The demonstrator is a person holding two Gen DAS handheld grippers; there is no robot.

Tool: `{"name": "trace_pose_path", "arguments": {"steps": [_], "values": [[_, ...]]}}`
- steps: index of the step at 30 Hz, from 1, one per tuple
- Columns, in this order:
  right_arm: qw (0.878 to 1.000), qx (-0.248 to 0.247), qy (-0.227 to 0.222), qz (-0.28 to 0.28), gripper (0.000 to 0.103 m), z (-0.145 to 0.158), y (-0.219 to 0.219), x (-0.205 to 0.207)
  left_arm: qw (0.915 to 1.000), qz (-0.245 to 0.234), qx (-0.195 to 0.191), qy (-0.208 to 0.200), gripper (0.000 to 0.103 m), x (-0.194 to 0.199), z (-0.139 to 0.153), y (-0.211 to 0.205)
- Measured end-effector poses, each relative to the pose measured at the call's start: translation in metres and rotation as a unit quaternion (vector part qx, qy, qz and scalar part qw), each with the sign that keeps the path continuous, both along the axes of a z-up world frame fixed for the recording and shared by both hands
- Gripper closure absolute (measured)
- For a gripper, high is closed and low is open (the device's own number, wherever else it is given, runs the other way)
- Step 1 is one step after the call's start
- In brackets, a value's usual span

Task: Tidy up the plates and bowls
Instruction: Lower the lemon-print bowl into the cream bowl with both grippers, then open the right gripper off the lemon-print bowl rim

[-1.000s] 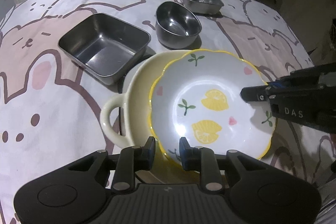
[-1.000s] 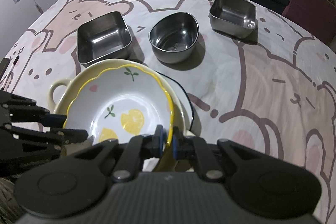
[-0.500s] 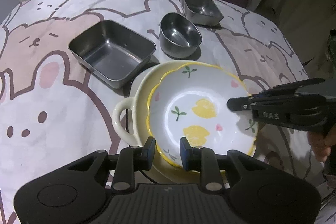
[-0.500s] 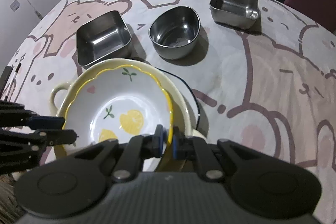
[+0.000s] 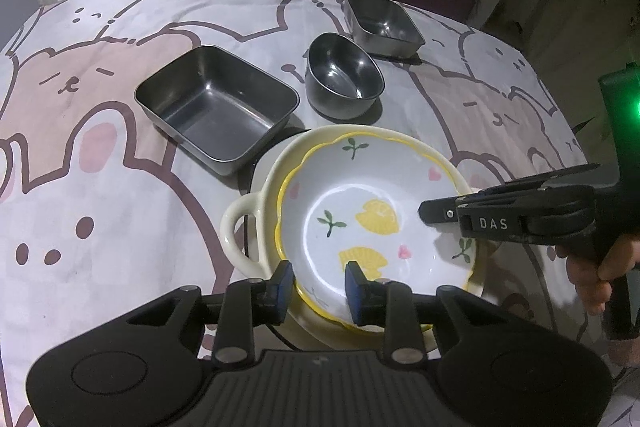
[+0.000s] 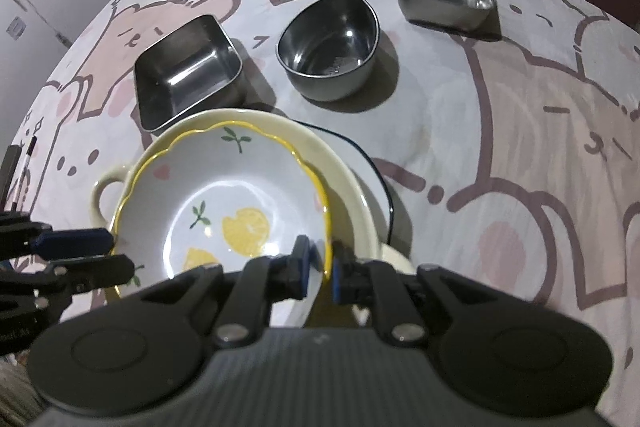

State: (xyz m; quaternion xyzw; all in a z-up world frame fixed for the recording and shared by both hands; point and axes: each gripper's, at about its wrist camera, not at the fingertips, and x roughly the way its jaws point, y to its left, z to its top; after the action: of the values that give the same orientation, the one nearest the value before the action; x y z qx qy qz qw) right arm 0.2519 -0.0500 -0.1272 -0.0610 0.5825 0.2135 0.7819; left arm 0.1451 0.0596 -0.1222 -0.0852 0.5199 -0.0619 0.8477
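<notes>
Bench (image 5: 120, 195) under a bear-print cloth carries everything. Nearest the cameras, a cream handled dish (image 5: 240, 227) sits on a dark-rimmed plate (image 6: 380, 183), and the lemon bowl (image 5: 372, 223) lies nested in that dish. Behind stand a rectangular steel tray (image 5: 216, 107), a round steel bowl (image 5: 344, 79) and a smaller square steel tray (image 5: 382, 23), well apart. Both grippers straddle the lemon bowl's rim: left gripper (image 5: 318, 285) and right gripper (image 6: 320, 269) have jaws opening, pads clear of it.
</notes>
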Motion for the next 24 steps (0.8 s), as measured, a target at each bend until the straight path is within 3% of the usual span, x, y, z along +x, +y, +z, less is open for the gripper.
{"name": "trace_pose_path", "arguments": {"steps": [9, 24], "values": [[0.998, 0.024, 0.042, -0.034, 0.089, -0.005, -0.008, 0.007, 1.0000, 0.002, 0.000, 0.002, 0.072, 0.000, -0.002, 0.001], [0.996, 0.034, 0.071, -0.047, 0.088, -0.005, -0.011, 0.007, 1.0000, 0.000, -0.001, 0.002, 0.072, 0.001, -0.001, 0.002]]}}
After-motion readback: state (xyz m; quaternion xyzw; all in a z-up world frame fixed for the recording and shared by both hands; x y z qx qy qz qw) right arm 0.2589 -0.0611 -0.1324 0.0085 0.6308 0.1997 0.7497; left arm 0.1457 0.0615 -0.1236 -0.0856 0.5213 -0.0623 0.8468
